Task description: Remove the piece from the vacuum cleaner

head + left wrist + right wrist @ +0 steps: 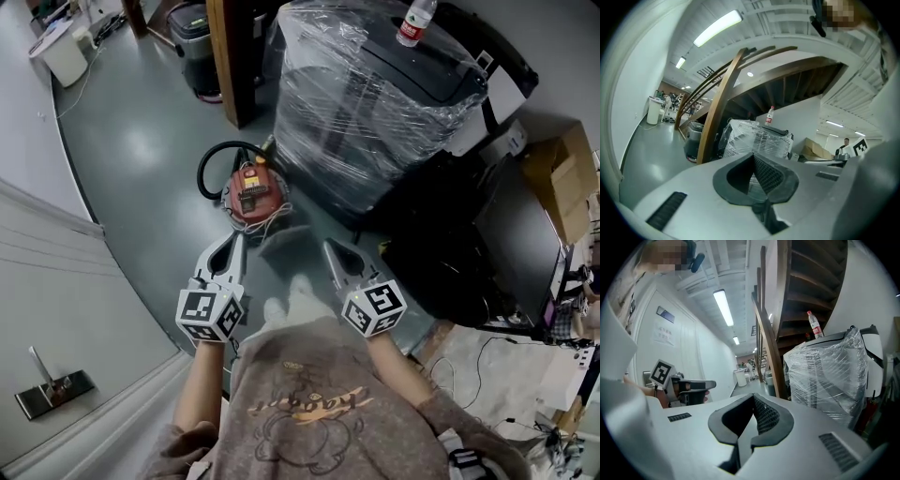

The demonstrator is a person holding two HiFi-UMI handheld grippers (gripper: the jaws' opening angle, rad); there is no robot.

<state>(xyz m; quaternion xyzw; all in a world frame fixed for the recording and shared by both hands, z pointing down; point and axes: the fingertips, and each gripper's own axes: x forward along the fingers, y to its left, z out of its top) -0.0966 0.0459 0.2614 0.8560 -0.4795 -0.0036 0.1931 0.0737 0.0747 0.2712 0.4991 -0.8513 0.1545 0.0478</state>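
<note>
A small red vacuum cleaner (pixel 253 192) stands on the grey floor, and its black hose (pixel 212 161) loops to its left. My left gripper (pixel 238 238) hovers just in front of the vacuum, pointing at it, shut and empty. My right gripper (pixel 329 246) hangs to the right of the vacuum, also shut with nothing in it. Neither gripper touches the vacuum. In the left gripper view the jaws (pixel 753 174) are pressed together; in the right gripper view the jaws (pixel 753 422) are the same. The vacuum does not show in either gripper view.
A big plastic-wrapped machine (pixel 375 89) with a water bottle (pixel 415 21) on top stands behind the vacuum. A wooden stair post (pixel 230 56) and a dark bin (pixel 192 42) stand farther back. Black cases (pixel 469 253) and a cardboard box (pixel 562 178) crowd the right; a door (pixel 56 281) is on the left.
</note>
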